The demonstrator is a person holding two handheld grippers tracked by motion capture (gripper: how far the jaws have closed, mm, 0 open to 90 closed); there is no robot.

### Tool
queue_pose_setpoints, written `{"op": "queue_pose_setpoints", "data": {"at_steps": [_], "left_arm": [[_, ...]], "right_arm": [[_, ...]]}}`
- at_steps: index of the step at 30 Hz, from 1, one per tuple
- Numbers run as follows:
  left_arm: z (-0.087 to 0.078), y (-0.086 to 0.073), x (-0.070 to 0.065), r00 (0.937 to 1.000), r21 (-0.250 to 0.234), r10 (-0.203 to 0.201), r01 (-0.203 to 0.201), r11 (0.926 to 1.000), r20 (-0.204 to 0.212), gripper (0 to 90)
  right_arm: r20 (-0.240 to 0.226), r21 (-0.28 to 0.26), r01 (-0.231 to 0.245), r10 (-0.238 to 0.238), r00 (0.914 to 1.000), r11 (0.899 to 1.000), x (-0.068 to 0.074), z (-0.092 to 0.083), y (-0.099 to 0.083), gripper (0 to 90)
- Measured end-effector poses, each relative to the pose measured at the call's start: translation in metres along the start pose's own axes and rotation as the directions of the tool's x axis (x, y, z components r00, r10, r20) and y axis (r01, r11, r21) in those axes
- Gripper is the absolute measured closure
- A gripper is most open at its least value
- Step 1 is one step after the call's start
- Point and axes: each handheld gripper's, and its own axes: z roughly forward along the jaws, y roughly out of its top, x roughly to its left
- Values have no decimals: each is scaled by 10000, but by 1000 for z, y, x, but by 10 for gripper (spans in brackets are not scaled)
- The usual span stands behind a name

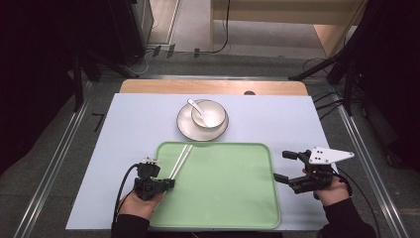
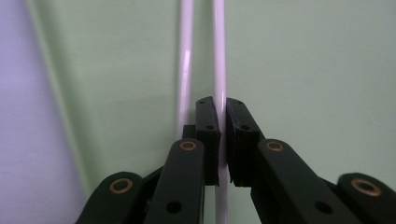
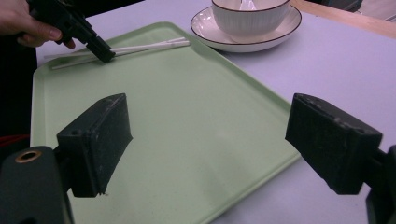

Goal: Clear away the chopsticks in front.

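On the tray (image 1: 223,198), left tool (image 2: 222,116) pinches one chopstick (image 2: 219,70); right tool (image 3: 205,144) gapes empty.

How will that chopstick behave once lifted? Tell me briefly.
The chopstick looks thin, straight and glossy, so probably stiff, light and slippery. The left gripper pinches it near one end, so it may droop or swivel. Its mate could roll if nudged on the tray.

The bowl (image 3: 250,16) is cut off by the top edge of the right gripper view; the spoon (image 1: 197,109) inside looks partly hidden, perhaps.
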Motion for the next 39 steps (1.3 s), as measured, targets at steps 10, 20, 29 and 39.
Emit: {"op": "queue_pose_setpoints", "data": {"at_steps": [10, 20, 29, 39], "left_arm": [[-2, 0, 5, 9999, 15, -65, 64, 10000, 103, 824], [-1, 2, 5, 9992, -44, 164, -162, 9999, 375, 778], [-10, 7, 5, 9951, -423, 811, -789, 9960, 556, 608], [-30, 14, 18, 9717, -1147, 1897, -1742, 9780, 1409, 403]], "right_arm": [[-7, 13, 9, -9, 10000, 10000, -1, 1, 0, 146], [-20, 31, 13, -13, 10000, 10000, 0, 1, -1, 145], [-25, 34, -5, 5, 10000, 10000, 0, 1, -1, 145], [40, 68, -39, 39, 10000, 10000, 1, -1, -2, 146]]}}
